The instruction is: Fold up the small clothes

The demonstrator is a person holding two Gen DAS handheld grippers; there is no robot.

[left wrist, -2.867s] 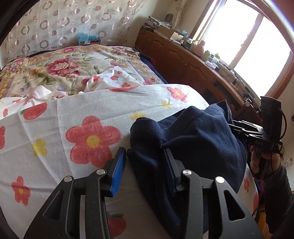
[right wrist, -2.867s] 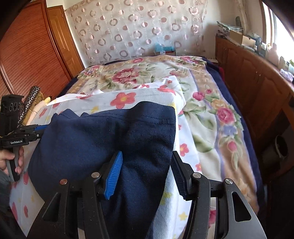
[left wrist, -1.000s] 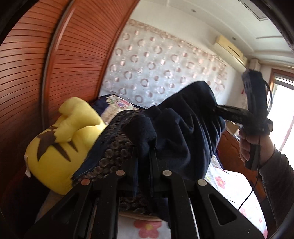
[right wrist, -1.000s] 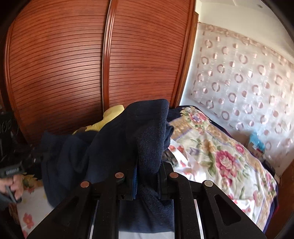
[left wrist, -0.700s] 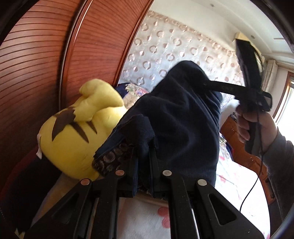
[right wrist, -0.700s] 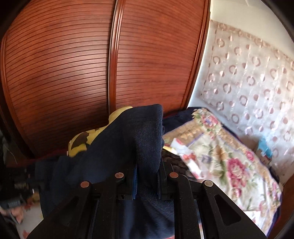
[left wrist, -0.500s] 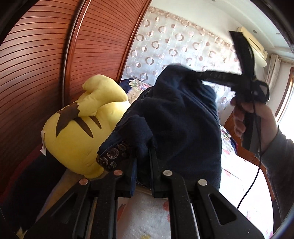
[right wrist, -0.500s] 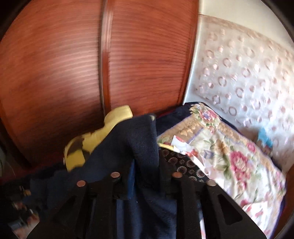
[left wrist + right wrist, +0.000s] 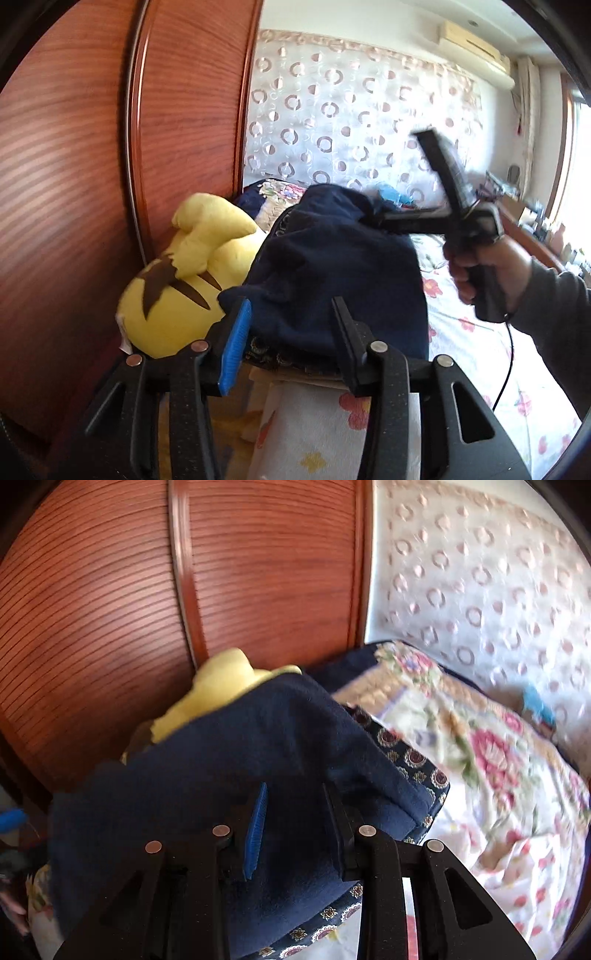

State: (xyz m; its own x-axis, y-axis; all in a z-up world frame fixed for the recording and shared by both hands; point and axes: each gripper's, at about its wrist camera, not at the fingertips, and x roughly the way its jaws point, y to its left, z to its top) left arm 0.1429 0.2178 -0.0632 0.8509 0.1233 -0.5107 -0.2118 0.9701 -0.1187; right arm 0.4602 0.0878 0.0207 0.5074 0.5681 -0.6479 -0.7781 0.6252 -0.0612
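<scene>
Black plastic fingers with blue pads frame the near edge of both wrist views. The left gripper (image 9: 291,328) has just been opening; its jaws stand spread, with the near hem of the folded navy fleece garment (image 9: 332,266) lying between them, the pads clear of the cloth. The right gripper (image 9: 295,812) has likewise just been opening; its jaws are parted astride the garment's other end, and no pad is seen pressing on it.

The garment rests on top of a dark blue cloth printed with round medallions (image 9: 413,757), which sits on a stack of pale folded fabric (image 9: 295,376). The medallion cloth's edge projects beyond the fleece on the right-hand side in the right wrist view.

Just left of the stack, touching it, lies a yellow plush toy with brown stripes (image 9: 184,280). Directly behind the toy stands a reddish ribbed wooden wardrobe door (image 9: 74,166), closing off that side.

To the right, a white sheet with red flowers (image 9: 480,350) and a floral quilt (image 9: 480,746) offer open room. A person's hand (image 9: 487,266) in a grey sleeve grips the right tool's handle. A circle-patterned curtain (image 9: 351,122) hangs behind the bed.
</scene>
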